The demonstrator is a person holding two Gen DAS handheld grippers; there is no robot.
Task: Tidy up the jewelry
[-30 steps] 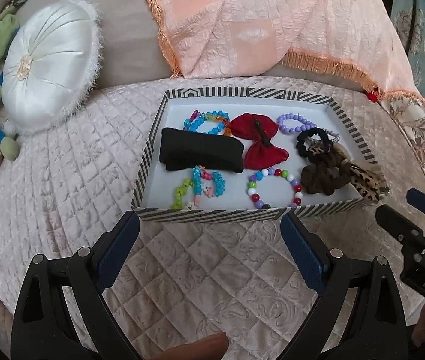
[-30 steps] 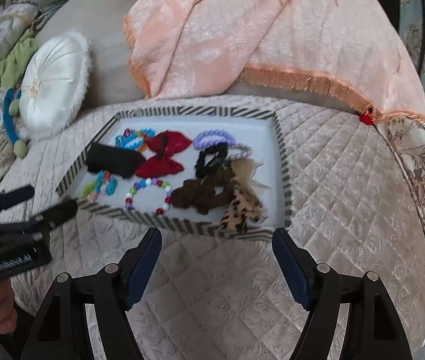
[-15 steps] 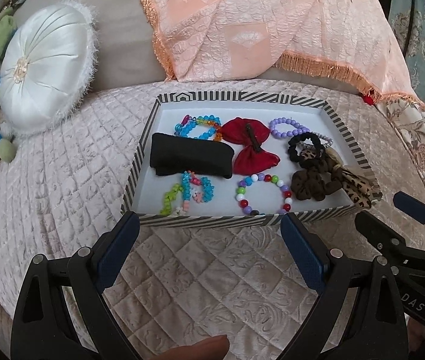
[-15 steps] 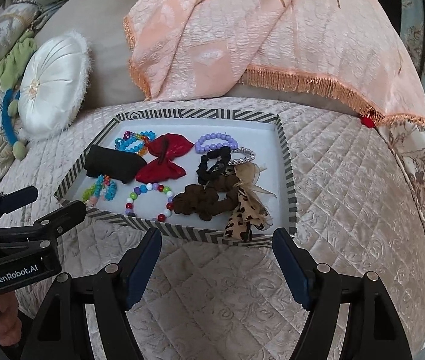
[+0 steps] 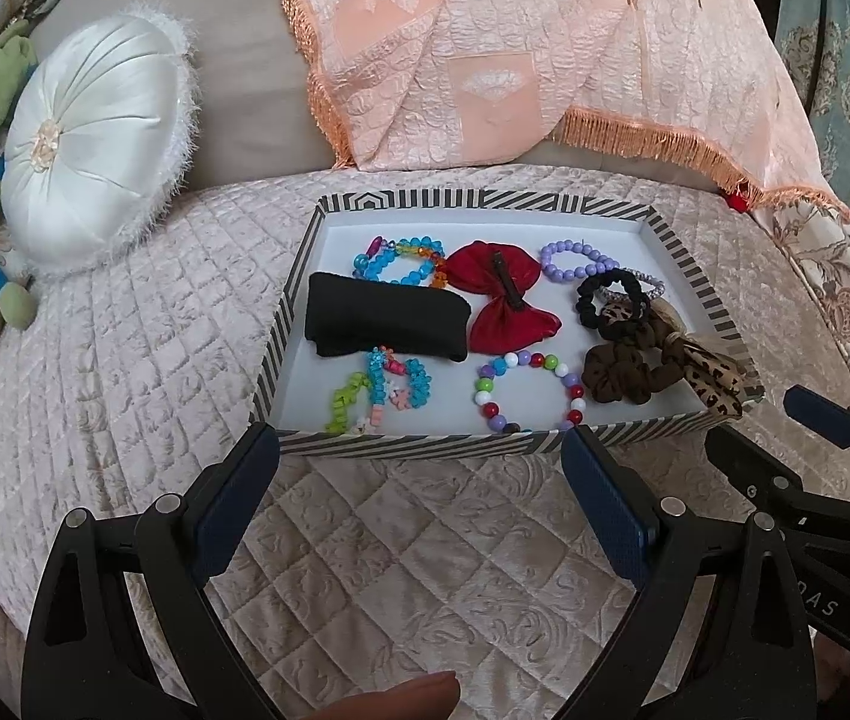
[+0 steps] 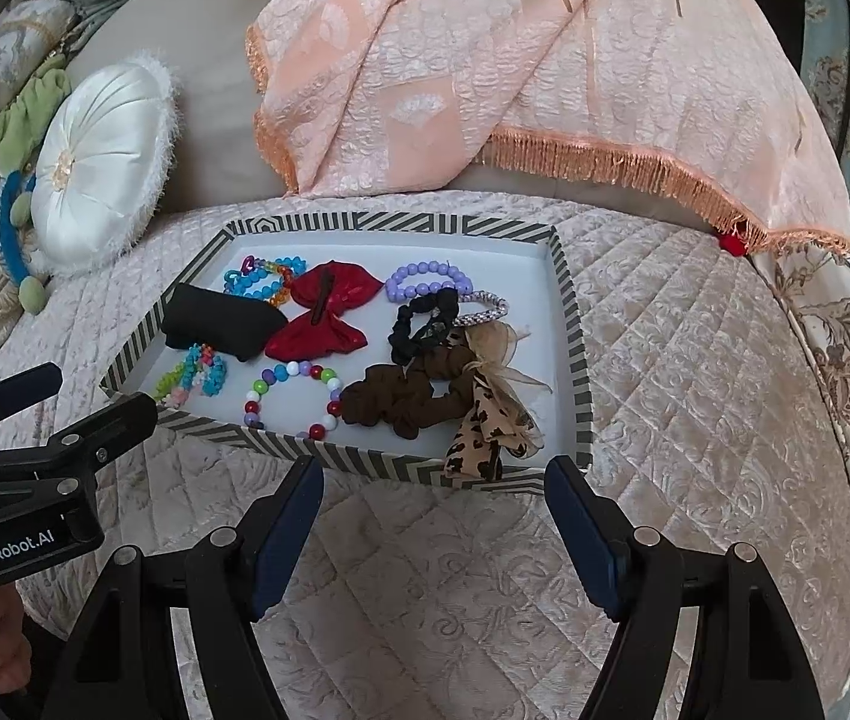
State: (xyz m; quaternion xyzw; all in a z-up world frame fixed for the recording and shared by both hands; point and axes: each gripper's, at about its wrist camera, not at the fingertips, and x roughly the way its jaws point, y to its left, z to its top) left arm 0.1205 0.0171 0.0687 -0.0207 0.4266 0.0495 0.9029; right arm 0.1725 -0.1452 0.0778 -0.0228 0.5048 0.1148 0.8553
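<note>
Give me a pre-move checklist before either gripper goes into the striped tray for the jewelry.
1. Left gripper open and holding nothing: ok.
2. Right gripper open and holding nothing: ok.
3. Both grippers short of the striped tray, no contact: ok.
4. Multicolor bead bracelet lies free near the front wall: ok.
5. Purple bead bracelet free of the black scrunchie: cannot tell.
6. Leopard bow inside the tray: not ok, it drapes over the front wall.

bare quilt before striped tray; tray interior crowded with accessories.
</note>
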